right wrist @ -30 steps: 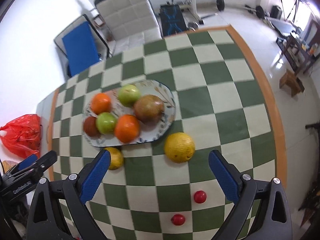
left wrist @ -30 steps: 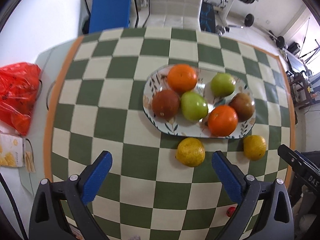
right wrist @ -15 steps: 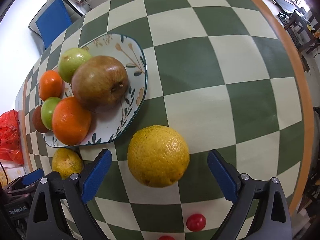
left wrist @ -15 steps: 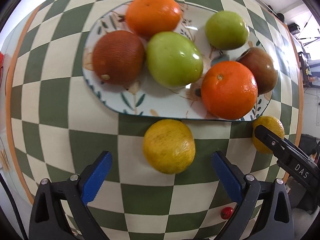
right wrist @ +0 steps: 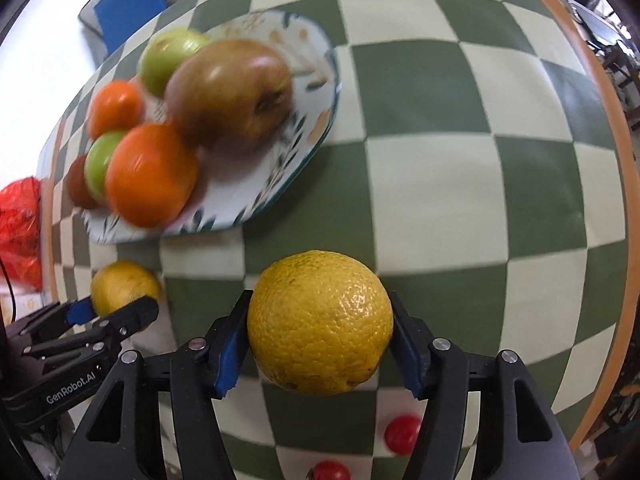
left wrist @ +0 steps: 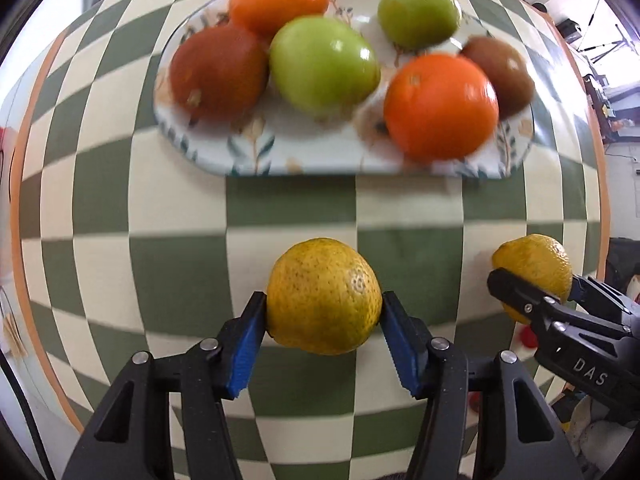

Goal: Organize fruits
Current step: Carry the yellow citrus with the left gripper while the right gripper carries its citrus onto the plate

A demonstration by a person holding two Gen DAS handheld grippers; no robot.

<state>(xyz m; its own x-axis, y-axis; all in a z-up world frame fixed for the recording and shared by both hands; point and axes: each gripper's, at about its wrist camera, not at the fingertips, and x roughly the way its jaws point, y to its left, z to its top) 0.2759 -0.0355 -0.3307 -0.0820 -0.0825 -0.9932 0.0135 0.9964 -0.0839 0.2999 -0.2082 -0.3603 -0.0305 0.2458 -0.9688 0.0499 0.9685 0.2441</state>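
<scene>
My left gripper point(left wrist: 323, 320) is shut on a yellow-orange citrus fruit point(left wrist: 323, 295) over the checkered table. My right gripper point(right wrist: 320, 332) is shut on a larger yellow citrus fruit point(right wrist: 320, 322). Each gripper shows in the other's view, the right one point(left wrist: 532, 280) at right, the left one point(right wrist: 120, 300) at left. Ahead lies a floral oval plate point(left wrist: 256, 156) holding two oranges point(left wrist: 440, 106), two green apples point(left wrist: 324, 66) and two brown-red fruits point(left wrist: 218, 70). The plate point(right wrist: 280, 176) also shows in the right wrist view.
Two small red cherry tomatoes point(right wrist: 402, 434) lie on the table near the right gripper. A red plastic bag point(right wrist: 18, 232) sits off the table's left side. The table's orange rim point(right wrist: 628, 200) runs along the right. A blue chair point(right wrist: 128, 4) stands behind.
Both grippers moved down and forward to the two yellow fruits and closed on them; one second ago both were open and higher above the table.
</scene>
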